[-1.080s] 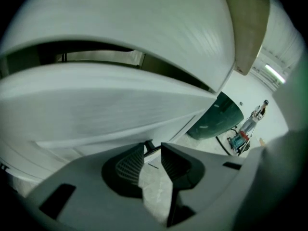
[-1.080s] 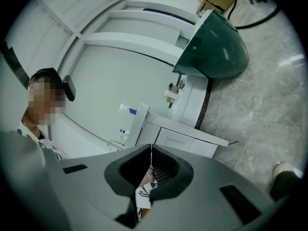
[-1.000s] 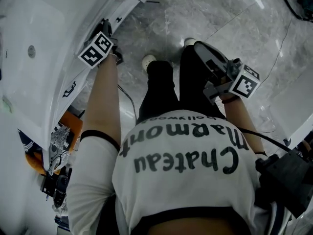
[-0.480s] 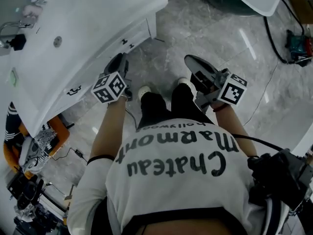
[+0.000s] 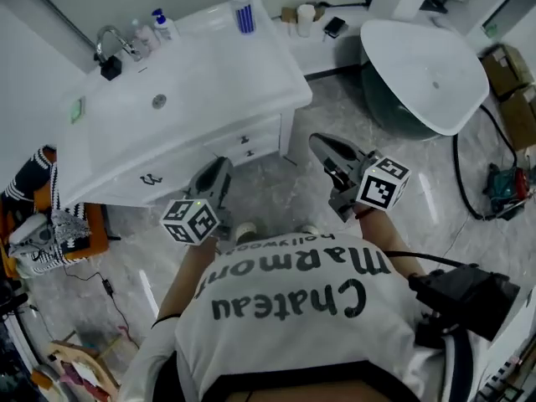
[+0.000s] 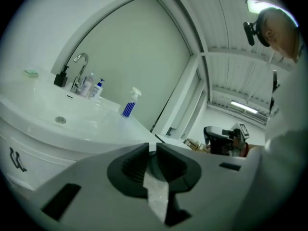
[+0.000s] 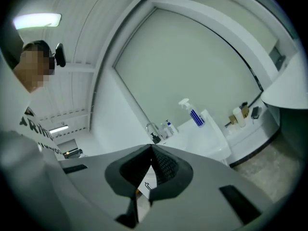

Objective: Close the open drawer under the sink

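Head view: the person has stood up from the crouch of a second ago. The left gripper (image 5: 216, 174), which was then at the cabinet front, now hangs off it on the near side of the sink (image 5: 193, 82). The right gripper (image 5: 325, 147) has risen too and is right of the cabinet, well apart from it. The drawer (image 5: 249, 143) under the sink looks flush with the fronts beside it, so the closing seems done and the hands are backing off.

Left gripper view: the left gripper (image 6: 151, 148) has its jaws closing, a narrow gap left and nothing in it. The sink (image 6: 62, 124) lies beyond, to the left.

Right gripper view: the right gripper (image 7: 150, 148) is clenched tip to tip and empty, with the sink (image 7: 202, 134) far off.
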`<state>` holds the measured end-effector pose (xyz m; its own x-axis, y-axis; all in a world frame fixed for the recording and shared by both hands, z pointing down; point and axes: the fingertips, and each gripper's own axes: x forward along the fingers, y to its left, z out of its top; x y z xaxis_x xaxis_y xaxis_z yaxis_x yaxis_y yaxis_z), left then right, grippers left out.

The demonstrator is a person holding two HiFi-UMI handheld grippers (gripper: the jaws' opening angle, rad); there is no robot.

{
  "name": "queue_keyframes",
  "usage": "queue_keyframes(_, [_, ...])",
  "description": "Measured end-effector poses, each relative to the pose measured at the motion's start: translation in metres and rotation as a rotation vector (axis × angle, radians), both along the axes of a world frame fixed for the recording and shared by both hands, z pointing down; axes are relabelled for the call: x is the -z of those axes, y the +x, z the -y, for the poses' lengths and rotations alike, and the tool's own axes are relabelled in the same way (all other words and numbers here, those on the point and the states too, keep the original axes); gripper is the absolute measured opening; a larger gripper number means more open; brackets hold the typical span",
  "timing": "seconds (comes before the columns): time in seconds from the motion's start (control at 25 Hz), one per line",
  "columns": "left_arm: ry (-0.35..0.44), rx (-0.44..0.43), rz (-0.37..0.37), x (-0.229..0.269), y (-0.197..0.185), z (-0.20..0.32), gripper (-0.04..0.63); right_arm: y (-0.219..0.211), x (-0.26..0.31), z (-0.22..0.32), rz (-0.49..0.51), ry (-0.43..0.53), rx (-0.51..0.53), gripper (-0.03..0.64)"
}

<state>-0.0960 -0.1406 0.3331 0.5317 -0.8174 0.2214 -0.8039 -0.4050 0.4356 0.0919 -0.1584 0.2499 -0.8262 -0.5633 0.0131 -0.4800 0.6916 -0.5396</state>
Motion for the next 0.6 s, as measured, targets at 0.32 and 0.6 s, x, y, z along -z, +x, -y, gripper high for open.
queue_keyframes(0.32, [0.086, 0.072, 0.011, 0.041, -0.006, -0.032, 0.051, -0.018, 0.008, -0.002, 0.000, 0.035, 0.100, 0.012])
queue_keyframes(0.6, [0.118, 0.151, 0.027, 0.040, -0.009, -0.045, 0.051, -0.025, 0.000, 0.002, -0.061, 0.086, 0.164, 0.011])
